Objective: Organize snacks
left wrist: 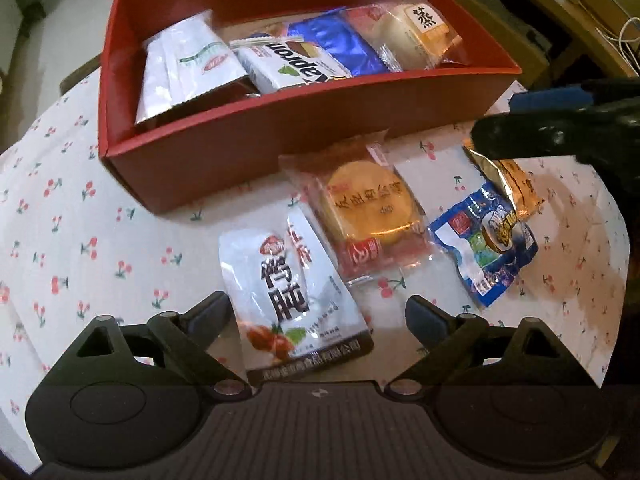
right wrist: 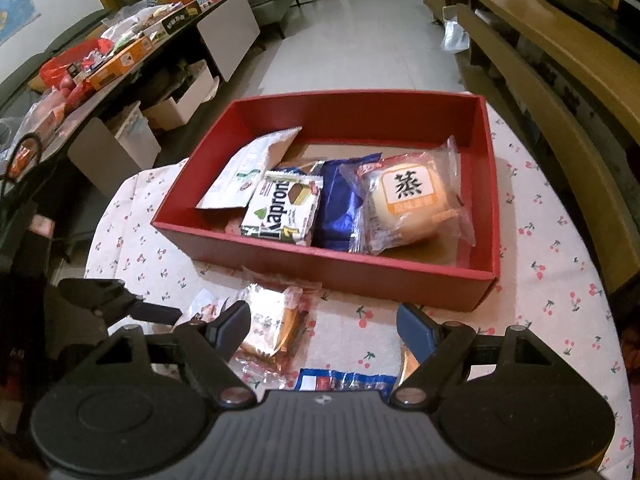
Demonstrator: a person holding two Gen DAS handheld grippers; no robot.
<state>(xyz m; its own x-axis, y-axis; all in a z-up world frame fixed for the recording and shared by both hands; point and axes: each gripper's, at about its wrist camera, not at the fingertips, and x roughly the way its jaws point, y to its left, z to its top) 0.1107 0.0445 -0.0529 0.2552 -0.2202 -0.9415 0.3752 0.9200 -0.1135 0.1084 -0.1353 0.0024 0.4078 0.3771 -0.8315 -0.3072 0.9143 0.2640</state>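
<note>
While several snacks already lay in the red box [left wrist: 224, 148], four packets remained on the bench [left wrist: 100, 240]; my left tool [left wrist: 318, 314] gaped around the white pouch [left wrist: 288, 292], gripping nothing, right tool [right wrist: 323, 328] likewise wide and empty.

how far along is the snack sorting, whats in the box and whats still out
Done: four packs lie in the red box, among them the Kapron wafer and the steamed cake.
In hand: nothing; the open left gripper straddles the white pouch on the cloth.
Left: that pouch, the round pastry, the blue pack and a gold one.
</note>
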